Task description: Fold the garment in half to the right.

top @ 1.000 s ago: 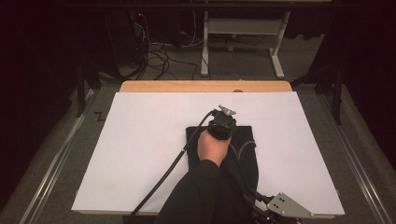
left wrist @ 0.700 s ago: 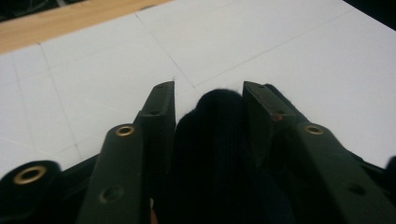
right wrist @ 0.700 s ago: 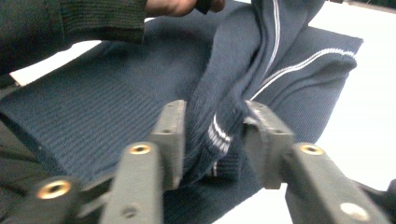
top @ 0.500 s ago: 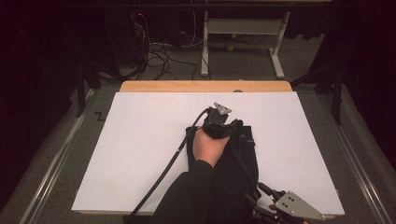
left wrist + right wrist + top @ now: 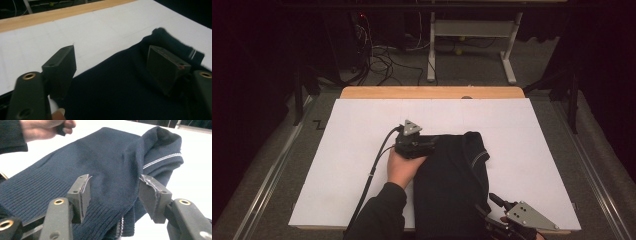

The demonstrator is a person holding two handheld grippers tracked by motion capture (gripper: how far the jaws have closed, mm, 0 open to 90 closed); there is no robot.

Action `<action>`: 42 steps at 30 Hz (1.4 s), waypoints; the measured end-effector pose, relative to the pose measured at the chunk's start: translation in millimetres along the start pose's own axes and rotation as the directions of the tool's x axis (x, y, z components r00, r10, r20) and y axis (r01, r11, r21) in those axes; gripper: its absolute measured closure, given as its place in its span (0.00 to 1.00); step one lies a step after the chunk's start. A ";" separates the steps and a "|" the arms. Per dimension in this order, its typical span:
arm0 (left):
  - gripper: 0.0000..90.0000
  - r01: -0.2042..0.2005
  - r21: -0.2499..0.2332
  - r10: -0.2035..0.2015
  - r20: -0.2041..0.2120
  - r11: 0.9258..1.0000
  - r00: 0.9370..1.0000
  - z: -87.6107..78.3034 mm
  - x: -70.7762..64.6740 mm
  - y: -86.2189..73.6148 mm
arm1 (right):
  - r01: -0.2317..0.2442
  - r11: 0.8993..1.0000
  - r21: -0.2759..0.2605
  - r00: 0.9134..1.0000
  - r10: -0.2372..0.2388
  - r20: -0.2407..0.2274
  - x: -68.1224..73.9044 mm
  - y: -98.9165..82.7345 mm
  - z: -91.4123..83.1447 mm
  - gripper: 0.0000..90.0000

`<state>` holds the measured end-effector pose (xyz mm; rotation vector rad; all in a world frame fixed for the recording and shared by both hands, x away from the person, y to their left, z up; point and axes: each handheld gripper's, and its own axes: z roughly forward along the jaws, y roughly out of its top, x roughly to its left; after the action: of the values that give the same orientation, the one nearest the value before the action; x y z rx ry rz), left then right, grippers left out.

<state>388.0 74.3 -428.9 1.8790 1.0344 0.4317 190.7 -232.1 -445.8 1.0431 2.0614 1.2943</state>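
A dark navy knit sweater (image 5: 452, 180) lies folded on the white table top (image 5: 337, 175), its white-striped collar (image 5: 479, 157) at the far right. My left gripper (image 5: 432, 144) hovers at the sweater's far left edge. Its jaws (image 5: 111, 53) have just been opening and stand open over the cloth (image 5: 120, 90) with nothing between them. My right gripper (image 5: 488, 206) is at the near right corner. Its jaws (image 5: 115, 180) have just opened too and stand open above the ribbed hem (image 5: 100, 220) without pinching it.
A wooden strip (image 5: 432, 92) borders the table's far edge. Beyond it are a white desk frame (image 5: 472, 35) and loose cables (image 5: 382, 55) on the floor. Bare white surface (image 5: 532, 135) spreads left, right and beyond the sweater. A hand (image 5: 45, 128) shows in the right gripper view.
The left hand has moved left from the sweater's far middle to its left edge. The sweater now lies flat. The right gripper has stayed at the near right corner.
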 end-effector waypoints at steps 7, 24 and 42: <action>0.13 0.005 -0.038 -0.005 -0.001 0.999 1.000 -30.0 29.6 -30.3 | -0.001 1.000 0.004 1.000 0.001 0.003 -1.1 -0.7 1.2 0.49; 0.00 0.100 -0.038 -0.103 -0.070 0.994 0.992 -106.8 92.3 -107.6 | 0.001 1.000 0.000 1.000 -0.001 0.015 -9.0 10.5 10.4 0.51; 0.00 0.058 -0.131 -0.068 -0.072 0.990 0.995 -155.2 86.0 -121.9 | 0.044 0.999 0.027 0.999 -0.044 -0.009 -16.8 52.8 54.6 0.67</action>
<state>278.5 256.7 -462.1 1.7224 1.0870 0.5239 258.7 -203.1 -421.6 0.9998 2.1025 1.2542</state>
